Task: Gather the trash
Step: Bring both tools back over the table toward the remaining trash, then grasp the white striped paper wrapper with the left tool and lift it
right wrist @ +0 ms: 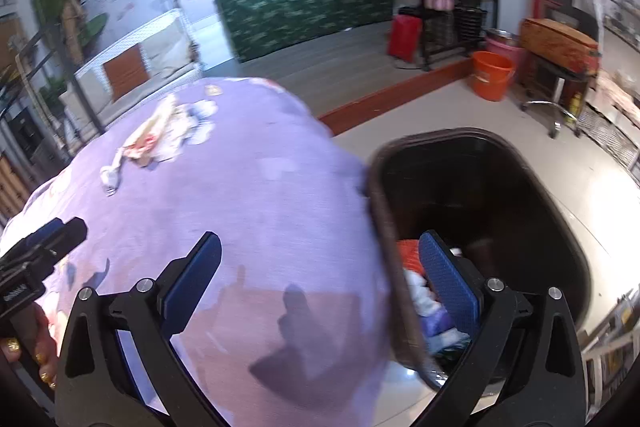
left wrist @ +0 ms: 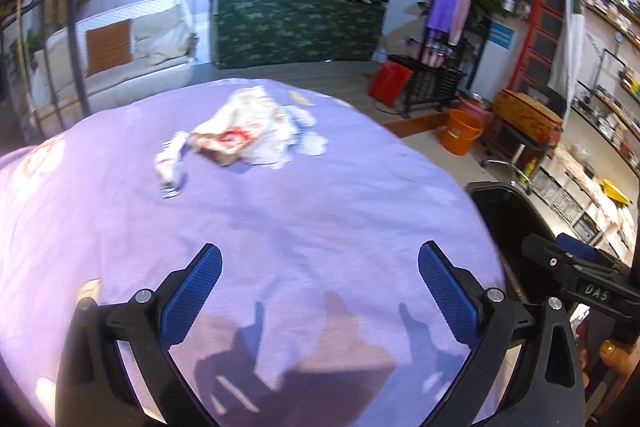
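Note:
A crumpled paper wrapper with red print and a twisted white tissue lie at the far side of the purple-covered table. Both also show in the right wrist view: the wrapper and the tissue. My left gripper is open and empty above the near part of the table. My right gripper is open and empty, straddling the table's right edge and a black trash bin holding several pieces of trash. The bin's rim shows in the left view.
An orange bucket and a red bag stand on the floor beyond the bin. A green-draped counter and a white sofa lie past the table. Shelving runs along the right wall.

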`<move>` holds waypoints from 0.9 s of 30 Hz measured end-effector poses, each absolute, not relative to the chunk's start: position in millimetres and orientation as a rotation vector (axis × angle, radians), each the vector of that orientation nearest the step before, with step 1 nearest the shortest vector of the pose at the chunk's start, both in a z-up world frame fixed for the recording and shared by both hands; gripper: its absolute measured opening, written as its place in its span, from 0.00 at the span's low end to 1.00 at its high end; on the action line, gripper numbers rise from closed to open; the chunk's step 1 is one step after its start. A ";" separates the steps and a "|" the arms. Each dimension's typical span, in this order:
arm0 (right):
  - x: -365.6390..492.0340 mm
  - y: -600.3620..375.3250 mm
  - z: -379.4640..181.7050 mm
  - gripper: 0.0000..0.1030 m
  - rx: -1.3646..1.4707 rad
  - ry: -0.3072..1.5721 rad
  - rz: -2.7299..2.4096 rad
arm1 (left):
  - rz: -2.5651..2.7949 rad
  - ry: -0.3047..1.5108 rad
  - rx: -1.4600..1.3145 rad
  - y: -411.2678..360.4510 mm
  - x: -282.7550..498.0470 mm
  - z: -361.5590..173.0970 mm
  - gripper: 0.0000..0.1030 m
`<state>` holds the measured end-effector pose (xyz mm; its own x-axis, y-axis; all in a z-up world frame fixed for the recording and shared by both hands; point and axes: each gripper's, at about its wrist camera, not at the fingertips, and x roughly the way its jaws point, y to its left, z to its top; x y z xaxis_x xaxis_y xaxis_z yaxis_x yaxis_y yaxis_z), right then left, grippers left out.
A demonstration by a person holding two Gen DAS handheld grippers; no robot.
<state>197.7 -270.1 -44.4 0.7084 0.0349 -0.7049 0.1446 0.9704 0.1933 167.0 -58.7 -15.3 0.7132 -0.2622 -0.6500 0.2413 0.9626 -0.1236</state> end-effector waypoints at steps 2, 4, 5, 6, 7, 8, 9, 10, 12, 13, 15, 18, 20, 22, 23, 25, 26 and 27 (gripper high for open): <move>205.7 -260.6 -43.9 0.95 0.230 0.794 -0.035 | -0.250 0.734 -0.041 -43.6 166.8 -17.8 0.94; 215.5 -245.6 -42.4 0.95 0.212 0.803 0.004 | -0.227 0.743 -0.052 -31.1 166.9 -20.4 0.94; 220.6 -237.1 -41.1 0.95 0.199 0.804 0.021 | -0.212 0.744 -0.060 -21.8 168.3 -22.0 0.94; 224.3 -231.5 -40.0 0.95 0.189 0.805 0.034 | -0.199 0.745 -0.066 -15.1 168.7 -22.6 0.94; 231.2 -222.5 -38.8 0.95 0.172 0.811 0.055 | -0.186 0.746 -0.069 -8.4 169.3 -23.0 0.94; 234.9 -217.0 -38.9 0.95 0.162 0.817 0.068 | -0.174 0.747 -0.071 -4.7 170.3 -22.8 0.94; 241.7 -208.3 -38.4 0.95 0.146 0.827 0.089 | -0.161 0.748 -0.073 1.5 171.8 -23.2 0.94; 247.9 -200.1 -37.8 0.95 0.132 0.833 0.113 | -0.146 0.749 -0.078 9.2 173.9 -23.6 0.94; 260.2 -185.8 -37.6 0.95 0.105 0.845 0.173 | -0.132 0.754 -0.090 21.5 176.3 -25.4 0.94; 266.5 -177.4 -37.9 0.95 0.089 0.852 0.199 | -0.124 0.758 -0.097 28.6 178.9 -26.1 0.94; 277.8 -164.4 -38.1 0.95 0.063 0.863 0.220 | -0.113 0.762 -0.104 37.8 183.4 -26.8 0.94; 294.8 -143.5 -37.9 0.95 0.033 0.866 0.263 | -0.098 0.772 -0.102 47.3 191.2 -28.2 0.94; 307.4 -130.7 -37.3 0.95 0.004 0.865 0.277 | -0.089 0.779 -0.103 52.4 199.5 -28.4 0.93; 316.3 -122.0 -35.6 0.95 -0.020 0.861 0.283 | -0.086 0.782 -0.104 54.8 207.3 -29.0 0.92; 319.4 -119.3 -35.4 0.95 -0.026 0.860 0.284 | -0.086 0.786 -0.106 56.1 214.0 -28.8 0.90; 329.3 -114.8 -34.7 0.95 -0.027 0.868 0.286 | -0.084 0.801 -0.116 58.8 226.6 -30.4 0.86; 331.6 -114.1 -34.1 0.95 -0.025 0.869 0.288 | -0.085 0.811 -0.129 60.0 234.3 -31.6 0.84; 334.5 -113.8 -34.0 0.95 -0.024 0.869 0.288 | -0.091 0.820 -0.139 59.9 240.6 -33.3 0.82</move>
